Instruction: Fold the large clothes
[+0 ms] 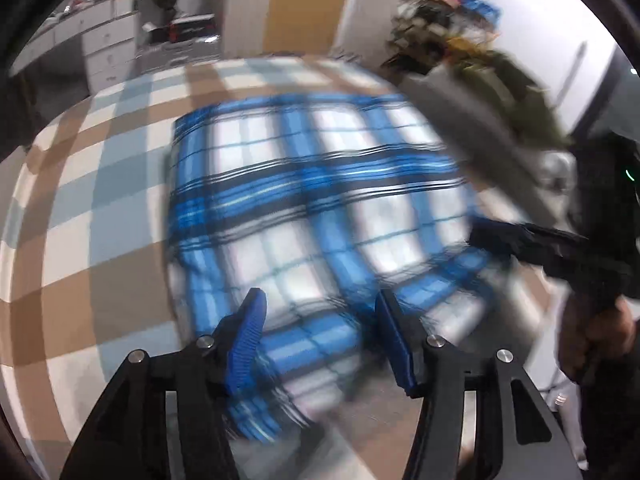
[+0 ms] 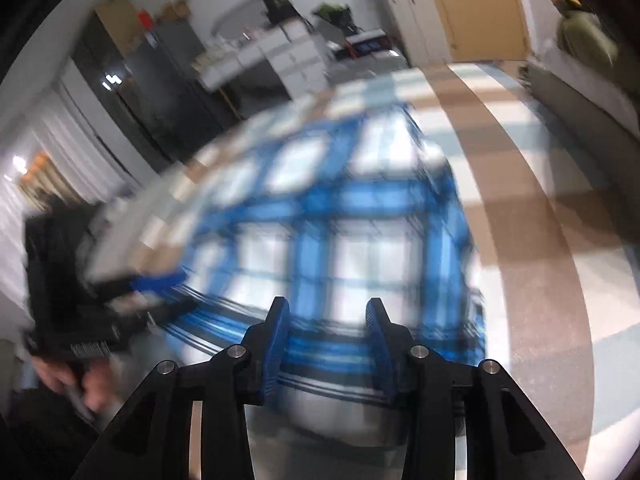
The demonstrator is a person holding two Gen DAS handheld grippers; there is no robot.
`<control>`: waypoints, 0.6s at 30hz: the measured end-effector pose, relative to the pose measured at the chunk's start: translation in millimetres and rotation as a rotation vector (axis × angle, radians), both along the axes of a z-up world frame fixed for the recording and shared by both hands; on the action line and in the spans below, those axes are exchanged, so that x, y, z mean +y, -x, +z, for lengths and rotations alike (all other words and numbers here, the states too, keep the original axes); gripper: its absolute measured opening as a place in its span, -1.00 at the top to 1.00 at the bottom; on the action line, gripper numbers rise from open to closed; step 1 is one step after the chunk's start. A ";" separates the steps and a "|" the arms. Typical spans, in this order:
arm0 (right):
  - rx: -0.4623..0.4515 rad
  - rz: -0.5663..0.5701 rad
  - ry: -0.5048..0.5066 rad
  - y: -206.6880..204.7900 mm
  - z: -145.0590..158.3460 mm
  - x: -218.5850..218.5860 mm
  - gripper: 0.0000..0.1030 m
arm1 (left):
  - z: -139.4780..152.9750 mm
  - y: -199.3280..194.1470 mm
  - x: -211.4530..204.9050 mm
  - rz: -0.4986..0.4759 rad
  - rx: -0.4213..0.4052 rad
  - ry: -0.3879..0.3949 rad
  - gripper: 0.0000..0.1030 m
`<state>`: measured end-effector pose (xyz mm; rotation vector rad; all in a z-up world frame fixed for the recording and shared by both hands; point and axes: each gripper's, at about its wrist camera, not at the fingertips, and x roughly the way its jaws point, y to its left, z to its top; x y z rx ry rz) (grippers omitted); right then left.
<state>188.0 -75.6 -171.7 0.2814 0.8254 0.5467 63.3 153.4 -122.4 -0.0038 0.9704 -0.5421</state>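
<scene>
A blue, white and black plaid garment lies folded into a rough rectangle on a bed with a brown, light blue and white checked cover. Both views are motion-blurred. My left gripper is open and empty above the garment's near edge. My right gripper is open and empty above the same garment, at its near edge. The right gripper also shows in the left wrist view at the garment's right side. The left gripper shows in the right wrist view at the garment's left.
White drawers and a printer stand beyond the bed. A heap of clothes sits at the far right. A wooden door and dark cabinets line the walls. The checked cover extends right of the garment.
</scene>
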 end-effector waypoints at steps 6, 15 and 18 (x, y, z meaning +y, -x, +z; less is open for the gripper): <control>0.038 0.059 0.217 1.1 -21.5 45.0 0.18 | -26.9 2.8 -3.2 0.010 -0.042 -0.095 0.02; 0.059 0.060 0.281 15.1 -22.8 23.7 0.19 | -28.3 -1.4 -4.0 0.067 -0.066 -0.094 0.00; 0.050 0.074 0.321 22.6 -25.3 28.8 0.21 | -19.9 11.0 6.6 0.062 -0.076 -0.093 -0.01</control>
